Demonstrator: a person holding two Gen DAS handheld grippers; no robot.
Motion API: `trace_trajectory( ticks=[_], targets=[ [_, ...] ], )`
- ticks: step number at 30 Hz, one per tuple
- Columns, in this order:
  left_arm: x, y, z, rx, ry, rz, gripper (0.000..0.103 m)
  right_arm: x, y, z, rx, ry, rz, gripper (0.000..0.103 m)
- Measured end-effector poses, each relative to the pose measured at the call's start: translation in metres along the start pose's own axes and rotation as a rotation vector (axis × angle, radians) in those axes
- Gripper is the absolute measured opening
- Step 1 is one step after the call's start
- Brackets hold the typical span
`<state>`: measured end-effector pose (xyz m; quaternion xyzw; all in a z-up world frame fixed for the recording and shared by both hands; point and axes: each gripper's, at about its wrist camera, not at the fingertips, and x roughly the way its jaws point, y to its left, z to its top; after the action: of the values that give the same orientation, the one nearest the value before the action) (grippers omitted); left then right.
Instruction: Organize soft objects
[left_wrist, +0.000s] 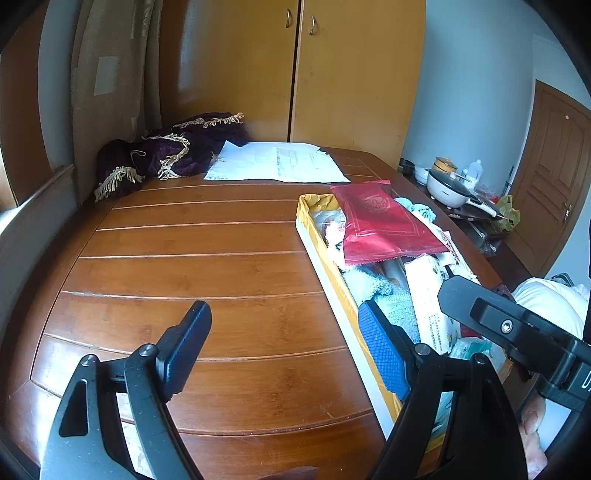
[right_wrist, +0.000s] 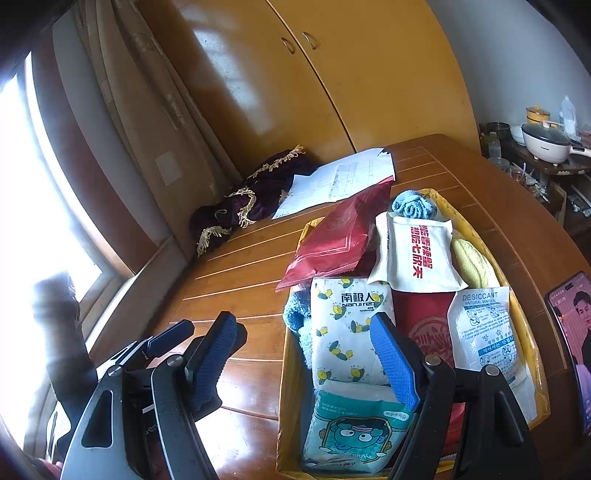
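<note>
Both grippers hover low over the wooden table (left_wrist: 207, 266), jaws spread wide, nothing held: the left gripper (left_wrist: 291, 347) straddles the near-left wall of the yellow box (right_wrist: 291, 354), the right gripper (right_wrist: 306, 354) hangs above the box's near end. Box sits at table's right side, stuffed with soft packs: red pouch (right_wrist: 340, 236), white bee-print pack (right_wrist: 343, 332), blue towel (right_wrist: 412, 203), desiccant bag (right_wrist: 484, 328).

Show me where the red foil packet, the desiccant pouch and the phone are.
red foil packet (right_wrist: 338, 236), right wrist view, middle of its face.
desiccant pouch (right_wrist: 484, 328), right wrist view, its printed front.
phone (right_wrist: 574, 332), right wrist view, its lit screen.
</note>
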<state>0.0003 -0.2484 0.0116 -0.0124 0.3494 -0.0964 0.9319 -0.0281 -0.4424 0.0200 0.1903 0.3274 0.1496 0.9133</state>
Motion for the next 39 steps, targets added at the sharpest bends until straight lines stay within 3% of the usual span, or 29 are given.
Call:
trace_trajectory(
  ticks=[39],
  targets=[
    [0.005,-0.013,0.006,0.049,0.047,0.02,0.082,-0.008,-0.008,0.004,-0.018,-0.023,0.0,0.077]
  ],
)
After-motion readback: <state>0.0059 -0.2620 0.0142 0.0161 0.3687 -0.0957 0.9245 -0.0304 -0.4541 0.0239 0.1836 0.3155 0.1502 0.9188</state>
